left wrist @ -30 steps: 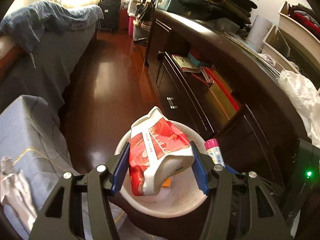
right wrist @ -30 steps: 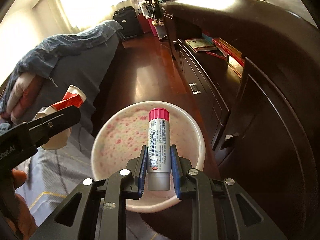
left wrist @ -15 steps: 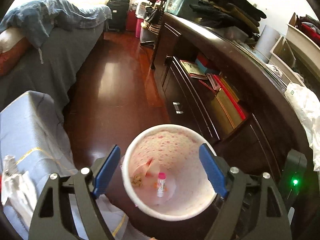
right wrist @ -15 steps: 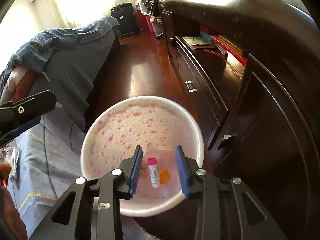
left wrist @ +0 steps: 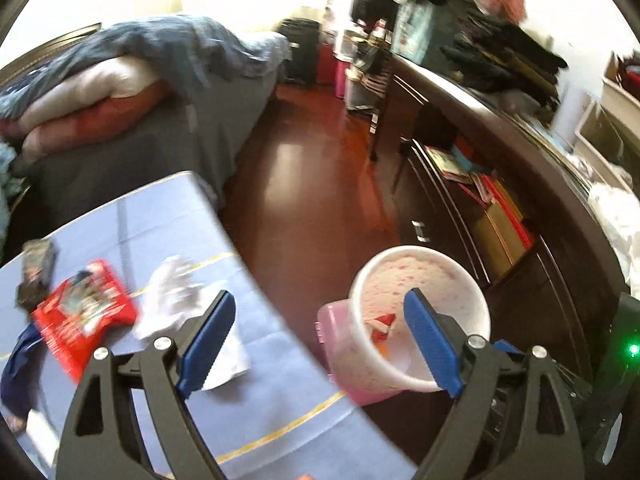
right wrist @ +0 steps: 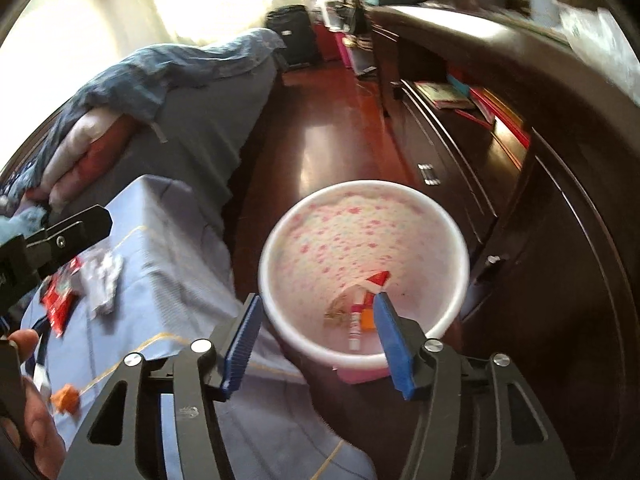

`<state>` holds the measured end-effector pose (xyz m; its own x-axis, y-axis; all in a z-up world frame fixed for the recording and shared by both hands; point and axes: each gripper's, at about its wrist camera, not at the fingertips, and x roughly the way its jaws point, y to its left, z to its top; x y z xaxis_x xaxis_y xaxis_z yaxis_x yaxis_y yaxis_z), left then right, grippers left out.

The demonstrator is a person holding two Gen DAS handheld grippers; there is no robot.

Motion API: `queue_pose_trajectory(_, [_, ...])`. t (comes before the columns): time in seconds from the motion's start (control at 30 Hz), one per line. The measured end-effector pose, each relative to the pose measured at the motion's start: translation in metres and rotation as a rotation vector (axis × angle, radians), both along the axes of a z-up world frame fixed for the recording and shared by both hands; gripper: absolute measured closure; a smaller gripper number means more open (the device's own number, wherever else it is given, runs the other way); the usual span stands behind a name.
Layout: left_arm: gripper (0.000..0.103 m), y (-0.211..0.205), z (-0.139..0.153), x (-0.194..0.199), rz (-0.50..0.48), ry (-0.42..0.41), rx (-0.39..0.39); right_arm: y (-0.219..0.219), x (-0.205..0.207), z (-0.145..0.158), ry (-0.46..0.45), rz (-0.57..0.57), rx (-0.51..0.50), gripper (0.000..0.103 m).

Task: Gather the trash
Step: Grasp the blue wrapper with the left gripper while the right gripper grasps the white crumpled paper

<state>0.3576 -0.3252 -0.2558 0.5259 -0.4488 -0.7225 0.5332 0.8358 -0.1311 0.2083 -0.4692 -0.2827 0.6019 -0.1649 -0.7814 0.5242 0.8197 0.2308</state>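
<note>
Now both grippers hang above the scene with nothing between their blue pads. The left gripper (left wrist: 320, 344) has its jaws spreading wide and empty, one pad over the pale blue cloth-covered surface (left wrist: 160, 220), the other in front of the round white bin with pink speckles inside (left wrist: 472, 280). The right gripper (right wrist: 316, 340) is opening too, jaws parting with nothing held, sitting right over the near rim of that bin.

Down inside the bin, seen from the right wrist, lies the small white tube with a pink cap (right wrist: 355, 326), next to a red-and-white crumpled wrapper (right wrist: 376, 280), an orange scrap (right wrist: 367, 320) and a brownish bit I can't make out. A pink base peeks out under the bin's near edge.

Over on the blue cloth, trash is waiting: a flat red snack packet with printed pictures (left wrist: 82, 312), a crumpled white tissue (left wrist: 176, 296) just beside it, and a dark wrapper (left wrist: 38, 272) further out, near the edge of view. From the right wrist, a small orange scrap of paper (right wrist: 66, 398) also lies on the cloth, close to the person's hand (right wrist: 32, 420) gripping the left tool.

The bin stands on the dark red wooden floor (left wrist: 304, 184), between the cloth-covered surface and the long dark wooden cabinet (left wrist: 540, 208).
</note>
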Motion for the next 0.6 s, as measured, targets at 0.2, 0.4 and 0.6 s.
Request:
queue_pose_trajectory(0.2, [0.012, 0.067, 0.014, -0.001, 0.155, -0.049, 0.037, 0.048, 0.005, 0.017, -0.023, 0.121, -0.021, 0.036])
queue_pose_trajectory(0.4, [0.011, 0.142, 0.016, 0.009, 0.308, -0.051, 0.079, 0.090, 0.012, 0.028, -0.042, 0.216, -0.029, 0.034])
queue_pose_trajectory(0.6, [0.008, 0.200, 0.002, 0.024, 0.434, -0.050, 0.224, 0.131, 0.022, 0.033, -0.043, 0.311, -0.037, 0.034])
